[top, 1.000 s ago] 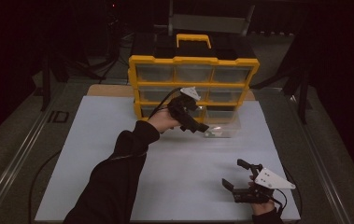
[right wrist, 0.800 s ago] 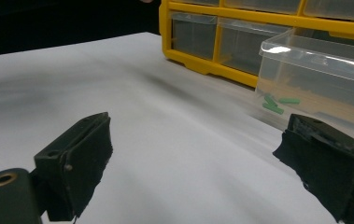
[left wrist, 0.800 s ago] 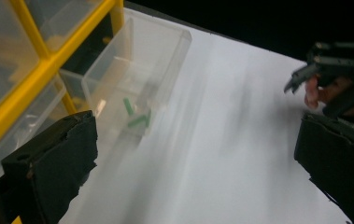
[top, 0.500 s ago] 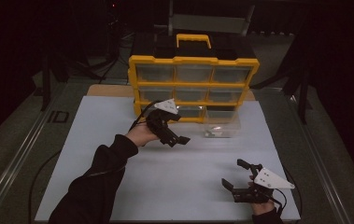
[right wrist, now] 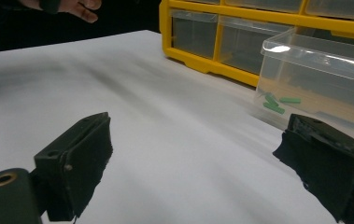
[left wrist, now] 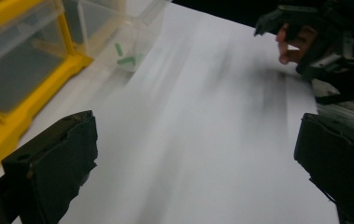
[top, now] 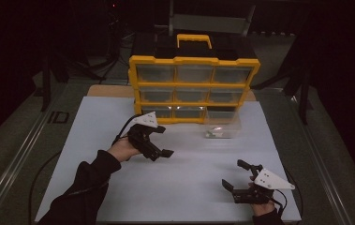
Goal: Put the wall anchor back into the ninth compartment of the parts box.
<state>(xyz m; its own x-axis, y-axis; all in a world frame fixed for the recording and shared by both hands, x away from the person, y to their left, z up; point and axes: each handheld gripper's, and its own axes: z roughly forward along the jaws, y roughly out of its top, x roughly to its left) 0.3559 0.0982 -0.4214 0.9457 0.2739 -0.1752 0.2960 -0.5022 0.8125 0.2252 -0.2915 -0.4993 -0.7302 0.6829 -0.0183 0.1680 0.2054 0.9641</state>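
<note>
A yellow drawer cabinet (top: 194,89) stands at the back of the white mat (top: 180,187). One clear drawer (top: 222,126) sits out on the mat in front of its lower right, with small green pieces (right wrist: 277,103) inside. My left gripper (top: 162,141) hovers open over the mat, left of that drawer and in front of the cabinet, with nothing between its jaws. Near the front right edge my right gripper (top: 232,173) rests open and empty, pointing at the drawer (right wrist: 324,79). The left gripper view (left wrist: 198,163) shows the drawer (left wrist: 127,59) far off.
A black-and-yellow handle (top: 194,40) tops the cabinet. Metal rails (top: 20,159) run along both sides of the table. Dark floor and stands lie beyond the cabinet. The right hand and its gripper (left wrist: 315,37) appear at the top right of the left gripper view.
My left gripper has drawn back from the clear drawer, moving left and toward the person, still open. The right gripper has stayed put.
</note>
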